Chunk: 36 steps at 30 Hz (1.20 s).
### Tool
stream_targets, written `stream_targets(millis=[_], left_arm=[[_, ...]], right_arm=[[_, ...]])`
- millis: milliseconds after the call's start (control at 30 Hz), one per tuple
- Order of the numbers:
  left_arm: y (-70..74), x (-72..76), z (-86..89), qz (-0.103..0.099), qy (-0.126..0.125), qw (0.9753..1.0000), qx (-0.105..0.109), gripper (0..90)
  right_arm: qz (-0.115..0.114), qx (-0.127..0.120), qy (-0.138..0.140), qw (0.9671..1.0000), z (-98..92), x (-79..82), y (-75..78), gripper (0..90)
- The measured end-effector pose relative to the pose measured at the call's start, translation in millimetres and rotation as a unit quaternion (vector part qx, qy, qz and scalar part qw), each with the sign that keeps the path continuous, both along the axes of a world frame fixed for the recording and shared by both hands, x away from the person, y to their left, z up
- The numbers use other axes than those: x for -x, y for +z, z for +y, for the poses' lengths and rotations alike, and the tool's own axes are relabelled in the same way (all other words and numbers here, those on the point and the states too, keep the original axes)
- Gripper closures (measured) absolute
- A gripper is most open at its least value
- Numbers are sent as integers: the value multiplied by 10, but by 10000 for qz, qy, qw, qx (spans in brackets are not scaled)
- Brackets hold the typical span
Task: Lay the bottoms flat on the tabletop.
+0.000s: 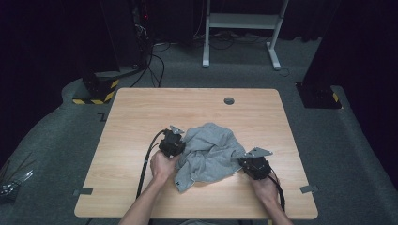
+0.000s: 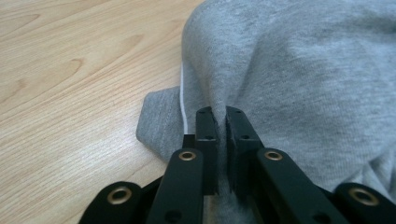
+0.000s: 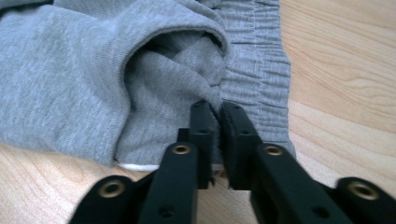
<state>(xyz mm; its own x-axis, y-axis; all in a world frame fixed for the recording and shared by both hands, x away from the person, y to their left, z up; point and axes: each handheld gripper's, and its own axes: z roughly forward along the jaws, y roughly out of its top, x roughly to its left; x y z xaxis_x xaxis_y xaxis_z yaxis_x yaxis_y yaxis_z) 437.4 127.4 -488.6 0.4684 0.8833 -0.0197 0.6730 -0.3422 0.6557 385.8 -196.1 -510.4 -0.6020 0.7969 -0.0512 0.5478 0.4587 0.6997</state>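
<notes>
A crumpled grey garment (image 1: 209,152) lies mid-worktop (image 1: 141,112), toward the near edge. The left gripper (image 1: 172,143) and right gripper (image 1: 254,165) each pinch its fabric; spreading or folding looks barely begun.

a light wooden table (image 1: 141,108) carries a crumpled grey garment (image 1: 211,152).

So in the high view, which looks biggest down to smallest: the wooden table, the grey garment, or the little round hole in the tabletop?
1. wooden table
2. grey garment
3. round hole
</notes>
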Motion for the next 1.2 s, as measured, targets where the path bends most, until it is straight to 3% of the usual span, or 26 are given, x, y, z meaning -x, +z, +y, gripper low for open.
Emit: stream_targets(millis=[133, 267, 500, 700, 767, 833, 933, 1033, 1100, 1200], left_arm=[[39, 36, 60, -67, 9, 10000, 7, 858], [91, 63, 139, -184, 94, 9998, -5, 860], [139, 72, 271, -305, 284, 9991, -6, 860], [94, 64, 281, -365, 341, 9987, -134, 846], [114, 106, 258, -488, 288, 9984, -87, 770], [161, 171, 234, -624, 168, 9979, -57, 657], [231, 277, 203, -744, -44, 9972, 12, 547], [260, 371, 200, -739, -204, 9969, 176, 480], [231, 408, 199, -619, -277, 9974, 230, 450], [128, 416, 200, -468, -251, 9985, 146, 443]], right_arm=[[45, -94, -10, 9999, -50, -5, 22, 877], [-78, 9, -36, 10000, -116, -10, 89, 883], [-292, 99, -326, 9990, -281, -130, 266, 885], [-121, 146, -602, 9980, -327, -299, 191, 876], [-143, 66, -622, 9979, -299, -285, 196, 838], [-253, -273, -498, 9981, -271, -206, 271, 727], [-383, -441, -212, 9981, -166, -83, 363, 614], [-331, -587, 17, 9977, -47, -8, 386, 534], [-254, -528, 122, 9982, 37, 10, 359, 502], [-45, -290, 171, 9994, 124, -20, 256, 493]])
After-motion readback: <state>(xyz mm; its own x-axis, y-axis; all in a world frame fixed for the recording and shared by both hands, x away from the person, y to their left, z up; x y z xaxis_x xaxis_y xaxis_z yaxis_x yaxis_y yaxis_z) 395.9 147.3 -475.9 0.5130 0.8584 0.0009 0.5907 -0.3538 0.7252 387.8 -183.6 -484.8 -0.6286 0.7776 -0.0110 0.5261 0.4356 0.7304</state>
